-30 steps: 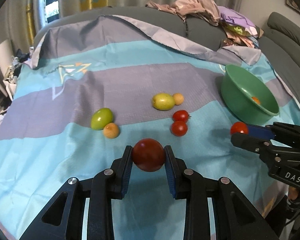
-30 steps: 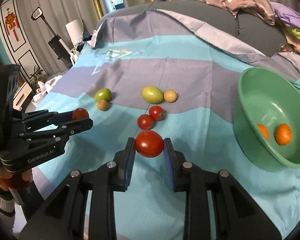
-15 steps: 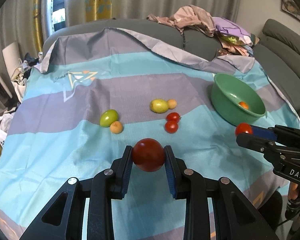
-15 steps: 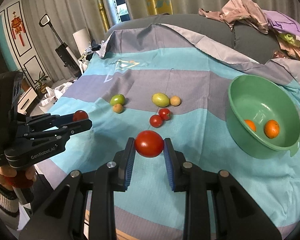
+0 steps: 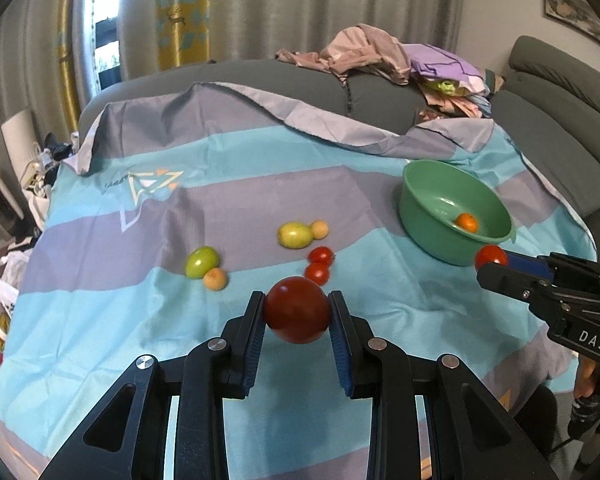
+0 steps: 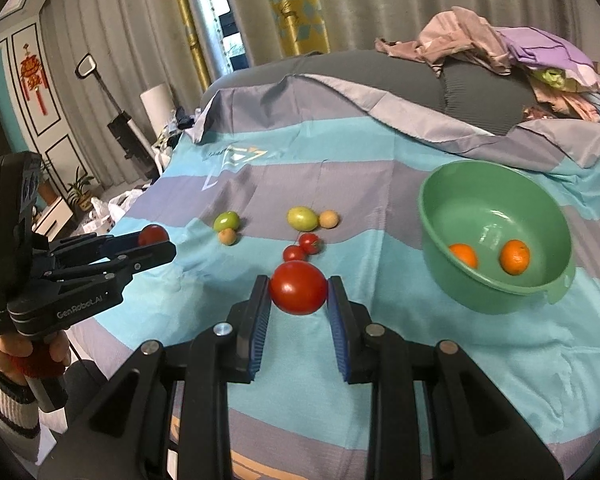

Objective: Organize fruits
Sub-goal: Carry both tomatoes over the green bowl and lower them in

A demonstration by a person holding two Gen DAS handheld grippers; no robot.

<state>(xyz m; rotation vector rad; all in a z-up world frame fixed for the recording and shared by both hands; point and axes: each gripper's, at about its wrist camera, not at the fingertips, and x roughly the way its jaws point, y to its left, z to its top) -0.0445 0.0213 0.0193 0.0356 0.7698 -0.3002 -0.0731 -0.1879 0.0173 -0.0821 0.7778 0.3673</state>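
Note:
My left gripper (image 5: 297, 312) is shut on a dark red tomato (image 5: 297, 309), held above the striped cloth. My right gripper (image 6: 299, 292) is shut on a bright red tomato (image 6: 298, 287), also held up. Each gripper shows in the other's view, the left one (image 6: 156, 240) and the right one (image 5: 490, 262). A green bowl (image 6: 452, 248) with two oranges (image 6: 514, 257) stands at the right. On the cloth lie two small tomatoes (image 6: 303, 247), a yellow-green fruit (image 6: 302, 218), a green fruit (image 6: 226, 221) and two small tan fruits (image 6: 329, 219).
The blue and grey striped cloth (image 5: 100, 320) covers a sofa. A pile of clothes (image 5: 400, 60) lies on the sofa back behind the bowl. Room clutter and a floor cleaner (image 6: 120, 120) stand at the far left.
Both grippers have drawn back and risen from the cloth with their tomatoes; the fruits and bowl look smaller and farther. Both grips are unchanged.

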